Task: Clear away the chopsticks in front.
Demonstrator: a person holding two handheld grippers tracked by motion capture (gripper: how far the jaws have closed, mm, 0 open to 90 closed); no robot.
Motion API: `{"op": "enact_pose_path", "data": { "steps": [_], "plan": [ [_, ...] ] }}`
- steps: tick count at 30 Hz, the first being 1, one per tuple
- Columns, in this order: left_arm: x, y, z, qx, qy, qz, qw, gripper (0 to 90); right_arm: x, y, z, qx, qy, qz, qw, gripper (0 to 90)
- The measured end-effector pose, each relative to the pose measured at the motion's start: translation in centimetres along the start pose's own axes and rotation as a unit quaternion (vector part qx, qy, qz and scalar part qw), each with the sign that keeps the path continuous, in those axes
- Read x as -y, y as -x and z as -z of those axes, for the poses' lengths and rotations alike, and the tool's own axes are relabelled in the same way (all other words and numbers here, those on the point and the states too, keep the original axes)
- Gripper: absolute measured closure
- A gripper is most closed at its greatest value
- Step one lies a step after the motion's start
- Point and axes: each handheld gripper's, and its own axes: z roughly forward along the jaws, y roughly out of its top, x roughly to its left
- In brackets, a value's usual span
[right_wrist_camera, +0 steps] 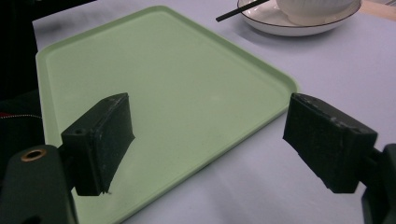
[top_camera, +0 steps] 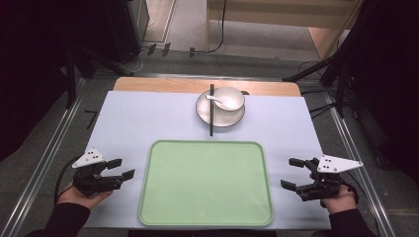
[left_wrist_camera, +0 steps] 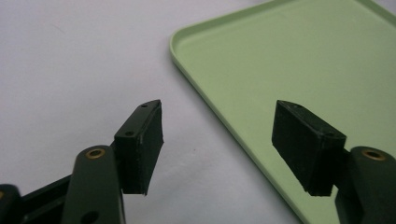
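**Mia:** On the table, what was there?

**Ben:** A big green tray [top_camera: 206, 183] lay flat in the middle, close to the person. It had nothing on it. Behind it sat a plate [top_camera: 203, 113] with a white bowl [top_camera: 230, 98] on top. A white spoon [top_camera: 217, 100] lay in the bowl, and black chopsticks [top_camera: 211, 114] lay across the plate, with their tips poking out toward the tray.

**Mia:** Where were the grabbers?

**Ben:** The left gripper [top_camera: 124, 168] sat just beside the left edge of the tray. The right gripper [top_camera: 291, 173] sat just beside the right edge. A hand held each one low by the table.

**Mia:** Were they holding anything?

**Ben:** No. Both had their jaws spread wide with nothing in between. In the left gripper view, one jaw hung over the cloth and the other over the tray's rim [left_wrist_camera: 219, 112]. In the right gripper view, the jaws stood on either side of the tray's near corner [right_wrist_camera: 280, 88].

**Mia:** So was any of the job done?

**Ben:** I don't think so. It looked like the very start. The dishes were all together at the back, well apart from the grabbers, and the tray was bare.

**Mia:** What was left?

**Ben:** My guess was almost all of it. The plate, bowl, spoon and chopsticks likely had to go onto the tray, one grab at a time.
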Motion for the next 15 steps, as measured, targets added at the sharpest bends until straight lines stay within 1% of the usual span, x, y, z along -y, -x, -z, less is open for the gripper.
{"op": "enact_pose_path", "data": {
  "steps": [1,4,8,9,10,11,12,13,14,15],
  "plan": [
    [0.03,0.00,-0.05,-0.001,-0.002,-0.005,1.0000,37.4,0.01,0.01,-0.03,0.000,-0.001,0.002,1.0000,16.3],
    [0.01,-0.01,-0.04,0.000,-0.003,-0.001,1.0000,39.2,0.01,0.00,-0.04,0.000,-0.001,0.002,1.0000,16.3],
    [-0.07,-0.17,0.06,-0.004,-0.006,0.012,0.9999,37.7,0.00,-0.04,-0.05,0.001,-0.001,0.002,1.0000,16.3],
    [-0.11,-0.20,0.05,-0.003,-0.010,0.020,0.9997,37.7,0.00,-0.04,-0.05,0.001,-0.001,0.002,1.0000,16.3],
    [-0.18,-0.24,0.04,0.006,-0.015,0.033,0.9993,39.7,0.00,-0.06,-0.05,0.001,-0.001,0.003,1.0000,16.3],
    [-0.18,-0.24,0.04,0.006,-0.015,0.033,0.9993,41.0,0.00,-0.05,-0.05,0.001,-0.001,0.004,1.0000,16.3],
    [-0.24,-0.22,0.01,0.007,-0.017,0.037,0.9991,41.0,0.00,-0.05,-0.05,0.001,-0.001,0.004,1.0000,16.3],
    [-0.37,-0.17,-0.04,0.001,-0.020,0.037,0.9991,41.6,0.01,-0.08,-0.05,0.001,-0.004,0.003,1.0000,16.3],
    [-0.59,-0.01,-0.11,-0.006,-0.024,0.031,0.9992,41.6,0.02,-0.10,-0.05,0.000,-0.004,0.002,1.0000,16.3],
    [-0.59,-0.01,-0.11,-0.006,-0.024,0.031,0.9992,40.9,0.02,-0.10,-0.05,0.000,-0.004,0.002,1.0000,16.3]
  ]
}}
